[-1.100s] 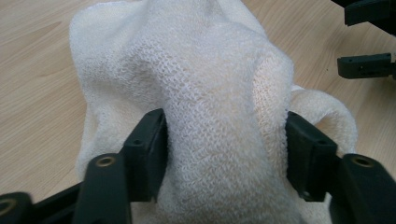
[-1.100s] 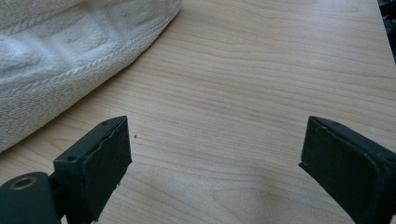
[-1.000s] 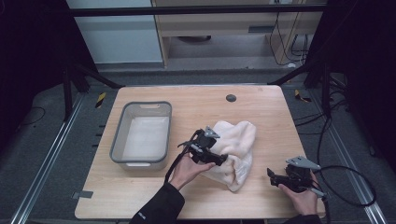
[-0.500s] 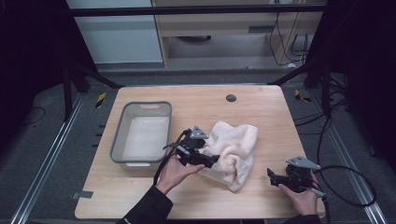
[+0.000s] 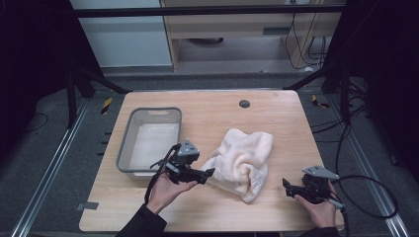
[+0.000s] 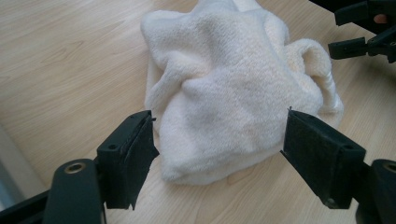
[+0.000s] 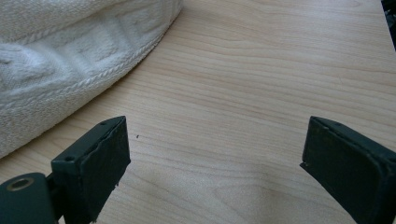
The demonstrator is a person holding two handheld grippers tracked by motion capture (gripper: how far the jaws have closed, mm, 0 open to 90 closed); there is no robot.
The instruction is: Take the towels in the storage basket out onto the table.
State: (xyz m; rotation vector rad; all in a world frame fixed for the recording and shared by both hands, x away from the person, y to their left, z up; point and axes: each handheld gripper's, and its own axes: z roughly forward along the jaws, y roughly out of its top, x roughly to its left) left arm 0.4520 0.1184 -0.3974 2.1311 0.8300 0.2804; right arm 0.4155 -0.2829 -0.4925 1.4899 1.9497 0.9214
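The cream towel (image 5: 243,162) lies crumpled in a loose heap on the worktop (image 5: 276,113), between the two hand-held grippers and right of the grey bin (image 5: 129,143). It sits bunched rather than flat, with folds rising in the middle and a thick rolled hem trailing toward the near edge, so it offers raised ridges that jaws can close on without scraping the wood. The left hand-held gripper (image 5: 205,174) is released, its jaws spread wide; in the left gripper view (image 6: 219,135) they stand either side of the near lobe of the towel without pinching it, which reads as lining up for a grasp on that fold. The right hand-held gripper (image 5: 288,185) is likewise released and holds nothing; in the right gripper view (image 7: 215,154) its jaws straddle bare wood, with the towel's woven border up and to its left, near but apart. It seems parked low by the near right corner, probably waiting its turn. Beyond the towel, away from both grippers, the worktop is open up to a small dark round mark (image 5: 244,103). The bin lies just beside the left hand-held gripper on its outer side, so a swing that way is tight; the right one is close to the worktop's near and right edges.
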